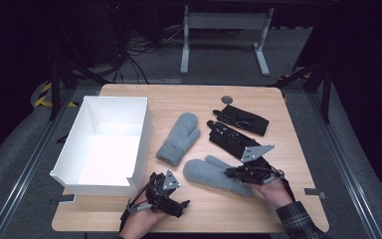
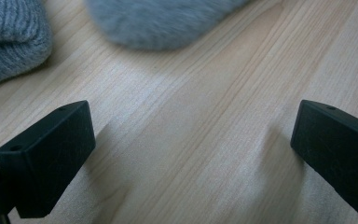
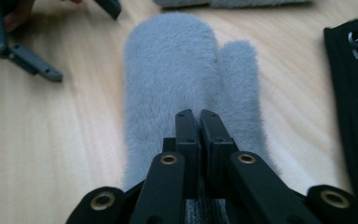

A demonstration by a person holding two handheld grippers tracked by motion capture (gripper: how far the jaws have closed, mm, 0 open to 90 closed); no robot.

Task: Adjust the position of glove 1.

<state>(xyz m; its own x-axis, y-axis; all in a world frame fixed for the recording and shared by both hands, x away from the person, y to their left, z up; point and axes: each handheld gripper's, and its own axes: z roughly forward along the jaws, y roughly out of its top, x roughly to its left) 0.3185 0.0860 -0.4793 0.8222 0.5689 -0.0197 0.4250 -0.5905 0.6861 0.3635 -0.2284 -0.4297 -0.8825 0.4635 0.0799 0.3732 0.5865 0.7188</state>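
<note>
On table: 2 grey mittens, 2 black gloves; right gripper prob. pinching mitten cuff, left gripper spread.

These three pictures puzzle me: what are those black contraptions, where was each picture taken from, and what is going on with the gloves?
There is no robot here: a person holds a hand-operated two-jaw gripper in each hand. The high view looks down on a wooden table from above; the other two come from small cameras riding on the grippers, looking along their black jaws.

On the table lie an open white box, two grey mittens and two black gloves. The right gripper has its jaws pressed together on the cuff end of the near grey mitten. The left gripper has its jaws spread wide over bare wood, holding nothing. The far grey mitten lies beside the box.
</note>
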